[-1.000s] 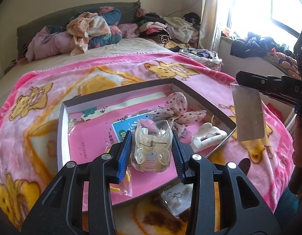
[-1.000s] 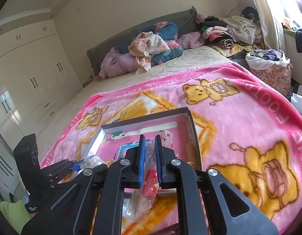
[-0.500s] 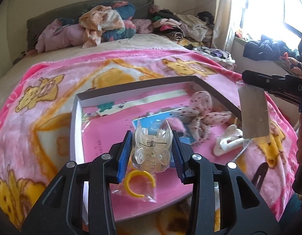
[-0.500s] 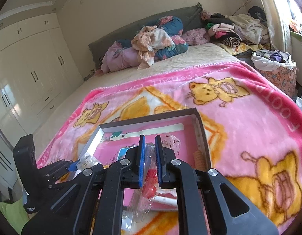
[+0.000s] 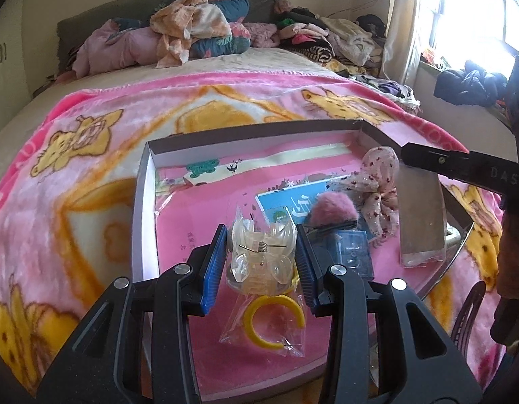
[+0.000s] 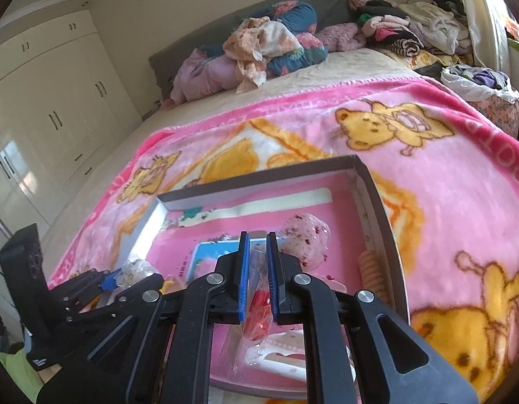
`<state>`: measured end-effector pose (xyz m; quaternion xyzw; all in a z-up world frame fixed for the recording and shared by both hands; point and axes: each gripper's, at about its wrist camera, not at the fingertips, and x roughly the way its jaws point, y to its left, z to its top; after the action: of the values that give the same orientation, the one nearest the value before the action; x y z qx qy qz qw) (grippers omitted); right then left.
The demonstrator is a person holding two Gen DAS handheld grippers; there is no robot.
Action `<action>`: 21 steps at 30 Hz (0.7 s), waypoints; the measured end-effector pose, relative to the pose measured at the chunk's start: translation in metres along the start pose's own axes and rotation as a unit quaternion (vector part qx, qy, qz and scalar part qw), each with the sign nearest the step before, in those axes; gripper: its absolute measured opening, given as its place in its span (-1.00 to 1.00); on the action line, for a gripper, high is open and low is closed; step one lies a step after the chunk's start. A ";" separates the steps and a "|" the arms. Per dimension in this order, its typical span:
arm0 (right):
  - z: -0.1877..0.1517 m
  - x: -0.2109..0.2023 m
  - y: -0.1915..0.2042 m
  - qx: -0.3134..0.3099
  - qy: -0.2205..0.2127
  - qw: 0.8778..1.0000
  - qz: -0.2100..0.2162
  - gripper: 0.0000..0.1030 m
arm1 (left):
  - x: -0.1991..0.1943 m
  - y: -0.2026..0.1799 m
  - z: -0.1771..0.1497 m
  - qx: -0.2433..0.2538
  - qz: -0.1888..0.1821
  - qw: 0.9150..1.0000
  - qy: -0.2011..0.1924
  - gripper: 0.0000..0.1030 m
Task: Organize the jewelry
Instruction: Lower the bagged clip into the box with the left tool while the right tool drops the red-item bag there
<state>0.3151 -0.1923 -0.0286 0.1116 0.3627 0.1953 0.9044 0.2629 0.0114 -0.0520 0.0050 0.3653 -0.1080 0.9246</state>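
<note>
My left gripper (image 5: 262, 247) is shut on a clear plastic hair claw clip (image 5: 261, 256) in a clear bag and holds it over the shallow pink-bottomed box (image 5: 143, 208). A yellow open ring in a bag (image 5: 274, 323) lies in the box just under it. My right gripper (image 6: 257, 276) is shut on a clear packet with a red item (image 6: 257, 309) and holds it over the box (image 6: 382, 222); the packet (image 5: 421, 222) hangs from it at the right of the left wrist view.
In the box lie a spotted fabric bow (image 5: 377, 185), a pink pompom clip (image 5: 333, 210), a blue card (image 5: 293, 202), a blue case (image 5: 353, 252) and a coiled tie (image 6: 372, 271). A dark hair clip (image 5: 468, 316) lies on the pink blanket (image 5: 74, 175). Piled clothes (image 5: 198, 33) sit behind.
Both grippers have moved forward over the box with their loads still held. The box and the items in it look nearer and lower in both views.
</note>
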 end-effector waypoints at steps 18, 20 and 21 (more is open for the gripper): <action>-0.014 -0.015 -0.006 -0.016 -0.009 0.999 -0.044 -0.34 | 0.001 -0.003 -0.003 0.003 0.000 1.000 -0.002 -0.40; -0.016 -0.022 -0.006 -0.014 -0.015 0.999 -0.047 -0.27 | -0.002 -0.005 -0.003 0.005 0.000 1.000 -0.005 -0.39; -0.017 -0.028 -0.008 -0.013 -0.019 0.998 -0.050 -0.22 | -0.003 -0.005 -0.003 0.005 0.000 1.000 -0.008 -0.38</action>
<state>0.2868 -0.2100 -0.0267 0.0852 0.3482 0.1526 0.9210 0.2577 0.0070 -0.0516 0.0090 0.3576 -0.1099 0.9273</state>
